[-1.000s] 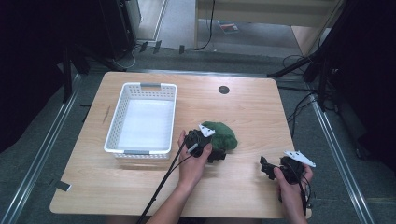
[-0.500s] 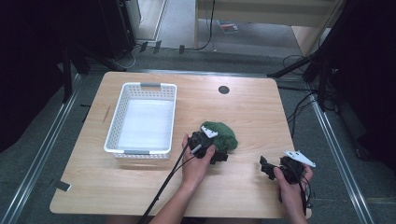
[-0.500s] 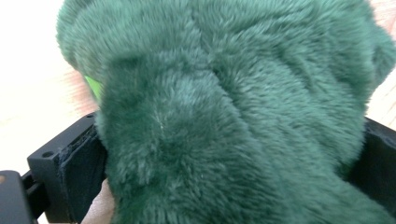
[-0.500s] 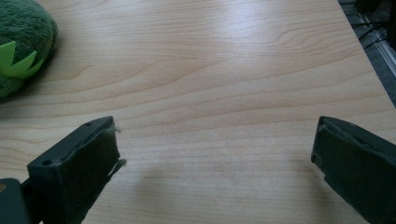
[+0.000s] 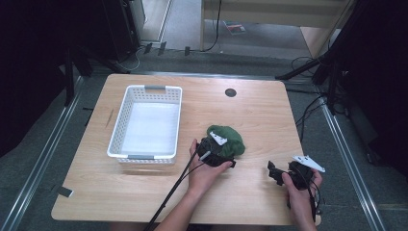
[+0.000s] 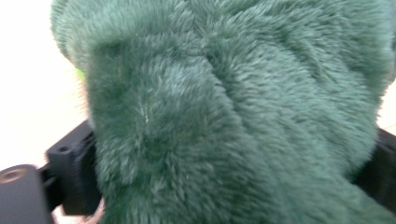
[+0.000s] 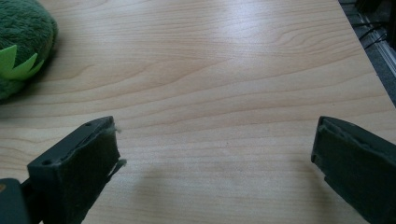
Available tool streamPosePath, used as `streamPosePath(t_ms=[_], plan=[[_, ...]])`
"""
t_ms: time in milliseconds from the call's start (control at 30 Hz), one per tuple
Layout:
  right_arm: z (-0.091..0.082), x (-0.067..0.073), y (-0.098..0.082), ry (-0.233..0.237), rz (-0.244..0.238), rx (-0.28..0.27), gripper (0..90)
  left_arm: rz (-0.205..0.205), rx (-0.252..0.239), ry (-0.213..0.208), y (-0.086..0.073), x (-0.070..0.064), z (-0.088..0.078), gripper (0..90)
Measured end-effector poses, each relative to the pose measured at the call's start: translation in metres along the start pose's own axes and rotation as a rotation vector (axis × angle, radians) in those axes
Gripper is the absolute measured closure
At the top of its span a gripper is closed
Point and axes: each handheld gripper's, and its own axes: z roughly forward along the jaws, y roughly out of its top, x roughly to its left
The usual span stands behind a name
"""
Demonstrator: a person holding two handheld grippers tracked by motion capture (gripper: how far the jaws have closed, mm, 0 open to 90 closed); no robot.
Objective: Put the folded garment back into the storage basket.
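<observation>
JAWS: left gripper [image 5: 230,155] has just been closing, green plush toy [image 6: 233,112] between its jaws, pads barely biting | right gripper [image 7: 215,163] spread, nothing between | TOY: on wooden table [image 5: 260,115], right of white plastic basket [image 5: 146,124] | ADVICE: should squeeze deep into the pile before lifting; a shallow grip may slip.

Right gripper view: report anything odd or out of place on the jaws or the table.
The pad on the left-hand jaw of the right gripper looks frayed, with pale fluff at its upper edge. Otherwise nothing stands out: the jaws stand wide apart over bare table, and the green plush toy lies at the far left.
</observation>
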Motion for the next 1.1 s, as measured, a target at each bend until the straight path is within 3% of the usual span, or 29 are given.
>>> streamPosePath(t_ms=[67, 233, 567, 733, 1000, 1100], plan=[[0.000, 0.000, 0.000, 0.001, 0.000, 0.003, 1.1, 0.002, -0.013, -0.007, 0.000, 0.001, -0.002, 14.7], [0.000, 0.000, 0.000, 0.000, 0.003, 0.004, 1.1, -0.005, -0.040, -0.021, 0.004, 0.004, -0.010, 22.6], [0.000, -0.001, 0.000, 0.001, 0.003, 0.006, 1.1, -0.036, -0.115, -0.082, 0.016, 0.007, -0.038, 24.0], [0.000, 0.000, 0.000, 0.002, -0.002, 0.004, 1.1, -0.036, -0.150, -0.079, 0.025, 0.009, -0.058, 24.0], [0.000, 0.000, 0.000, -0.001, -0.004, 0.003, 1.1, -0.038, -0.211, -0.108, 0.039, 0.015, -0.089, 24.0], [0.000, 0.000, 0.000, 0.000, -0.002, 0.004, 1.1, -0.030, -0.228, -0.098, 0.042, 0.018, -0.098, 24.0]])
